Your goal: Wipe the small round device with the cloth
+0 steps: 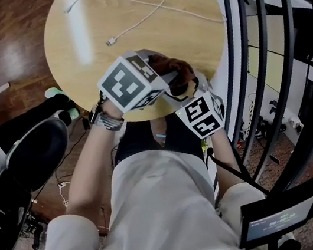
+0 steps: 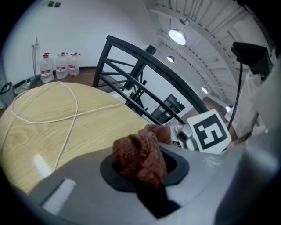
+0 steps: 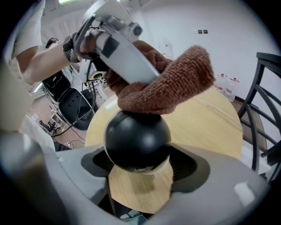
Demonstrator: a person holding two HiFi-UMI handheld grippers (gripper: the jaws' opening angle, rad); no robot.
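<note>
My left gripper [image 2: 141,178] is clamped shut on one brown terry cloth [image 2: 137,157], which is bunched between its two jaws. My right gripper [image 3: 138,169] grips one small round black device [image 3: 137,137], a glossy ball seated between its two jaws. The cloth lies on top of the ball, touching it. The two tools meet over the near edge of the one round pale wooden table [image 1: 80,51]. One white cable [image 1: 146,14] loops across the tabletop. Three clear plastic bottles [image 2: 61,66] stand beyond the table by the white wall. A black metal railing [image 1: 261,37] runs along my right. One black office chair [image 1: 35,150] stands at my left.
</note>
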